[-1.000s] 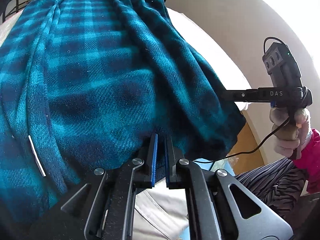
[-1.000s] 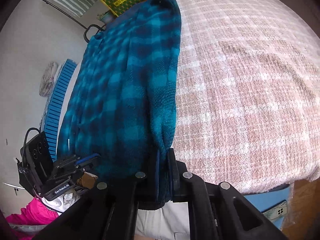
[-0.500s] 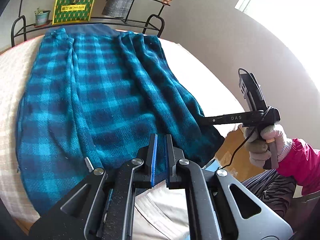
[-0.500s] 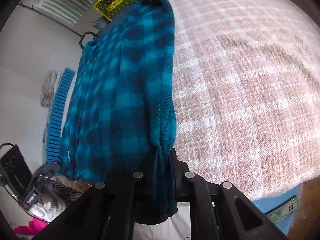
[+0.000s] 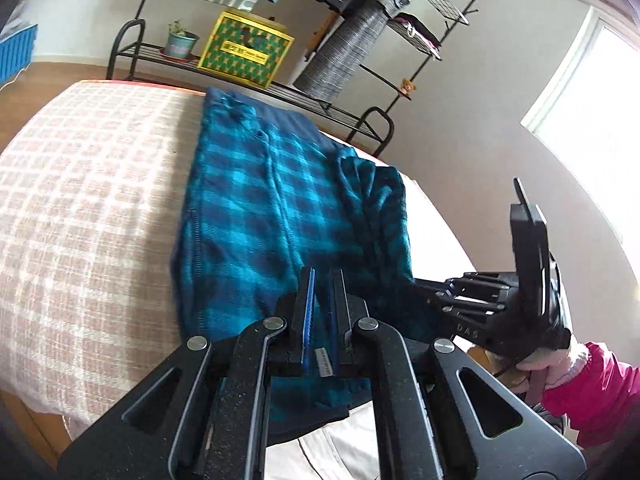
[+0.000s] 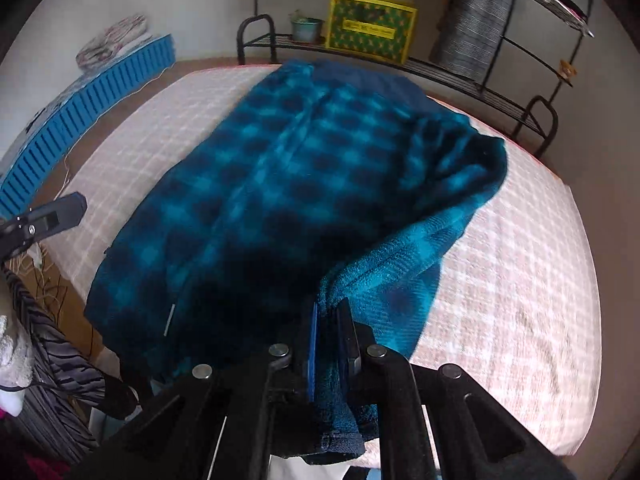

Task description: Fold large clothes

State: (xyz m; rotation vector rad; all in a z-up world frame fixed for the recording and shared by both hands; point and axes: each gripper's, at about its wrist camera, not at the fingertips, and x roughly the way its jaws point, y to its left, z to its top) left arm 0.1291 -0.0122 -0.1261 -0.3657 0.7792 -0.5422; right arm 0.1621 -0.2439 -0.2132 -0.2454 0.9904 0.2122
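Left gripper (image 5: 323, 312) & right gripper (image 6: 328, 344) each clamp 1 fuzzy teal-plaid fleece garment (image 5: 280, 208) on checked bed (image 5: 80, 200).

A bed (image 5: 80, 200) with a pink-and-white checked cover fills the middle of the room. Behind it a low black metal rack (image 5: 132, 36) runs along a pale wall (image 5: 460, 100), carrying a small potted plant (image 5: 180, 42) and a yellow-and-green patterned box (image 5: 244, 48). Further along, a taller black wire shelf (image 5: 444, 4) holds hanging clothes, among them a grey checked garment (image 5: 352, 40). A bright window (image 5: 592, 104) lets in daylight. The floor (image 5: 60, 74) is wood-toned. A blue ribbed panel (image 6: 84, 92) stands beside the bed.
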